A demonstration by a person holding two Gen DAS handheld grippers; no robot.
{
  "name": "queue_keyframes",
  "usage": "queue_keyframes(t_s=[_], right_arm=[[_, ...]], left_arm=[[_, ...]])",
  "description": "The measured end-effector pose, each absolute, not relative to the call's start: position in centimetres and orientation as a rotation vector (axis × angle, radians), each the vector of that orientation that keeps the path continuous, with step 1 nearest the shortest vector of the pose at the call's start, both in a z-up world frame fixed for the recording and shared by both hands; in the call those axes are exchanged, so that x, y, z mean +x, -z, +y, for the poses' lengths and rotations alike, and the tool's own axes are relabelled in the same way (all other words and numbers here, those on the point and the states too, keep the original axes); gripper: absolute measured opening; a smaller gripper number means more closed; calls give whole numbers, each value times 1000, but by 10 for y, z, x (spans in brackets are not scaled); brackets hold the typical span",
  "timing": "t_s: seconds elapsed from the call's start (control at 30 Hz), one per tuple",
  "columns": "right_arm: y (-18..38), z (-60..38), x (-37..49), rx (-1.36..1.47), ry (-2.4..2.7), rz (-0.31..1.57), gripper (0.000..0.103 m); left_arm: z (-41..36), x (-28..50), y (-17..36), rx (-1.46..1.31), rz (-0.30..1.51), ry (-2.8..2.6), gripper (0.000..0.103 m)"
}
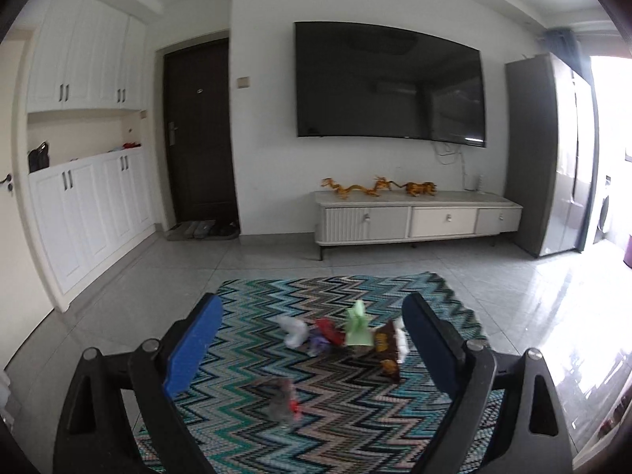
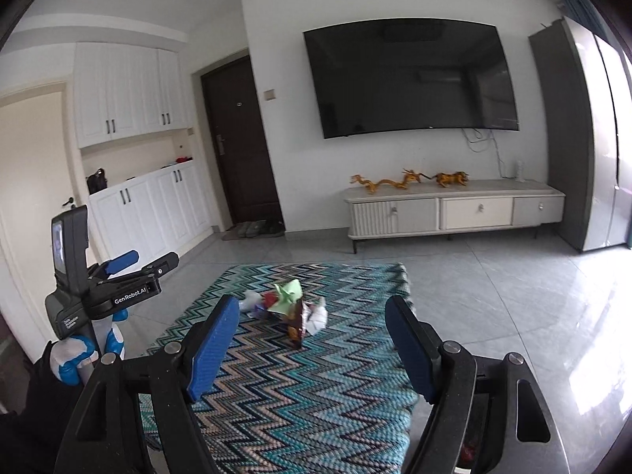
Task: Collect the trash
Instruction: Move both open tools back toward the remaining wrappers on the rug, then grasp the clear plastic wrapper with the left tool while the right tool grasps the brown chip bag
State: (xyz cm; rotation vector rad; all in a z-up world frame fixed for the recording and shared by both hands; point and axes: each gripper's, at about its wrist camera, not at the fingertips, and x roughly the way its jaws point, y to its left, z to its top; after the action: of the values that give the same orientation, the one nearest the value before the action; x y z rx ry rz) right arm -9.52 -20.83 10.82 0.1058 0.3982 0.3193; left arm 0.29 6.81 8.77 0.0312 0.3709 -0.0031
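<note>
Several crumpled wrappers (image 1: 347,333) lie heaped mid zigzag teal rug (image 2: 308,387); both grippers' (image 1: 312,351) (image 2: 312,349) fingers apart, empty. Risk: light, blurred scraps may scatter or snag the weave.

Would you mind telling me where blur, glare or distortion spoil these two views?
Left wrist view: the trash on the rug is motion-blurred, and window glare whitens the floor at right. Right wrist view: sharper trash; fisheye bends the TV.
</note>
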Motion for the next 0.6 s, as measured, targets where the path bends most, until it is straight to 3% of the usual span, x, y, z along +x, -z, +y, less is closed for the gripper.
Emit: queue_keyframes(t_s=[0.33, 0.6], right_arm=[[-89, -167, -30, 82, -423, 466, 75], [-36, -150, 45, 74, -437, 609, 75]], left_arm=[[139, 40, -45, -69, 482, -66, 92], [135, 85, 32, -60, 681, 18, 92]])
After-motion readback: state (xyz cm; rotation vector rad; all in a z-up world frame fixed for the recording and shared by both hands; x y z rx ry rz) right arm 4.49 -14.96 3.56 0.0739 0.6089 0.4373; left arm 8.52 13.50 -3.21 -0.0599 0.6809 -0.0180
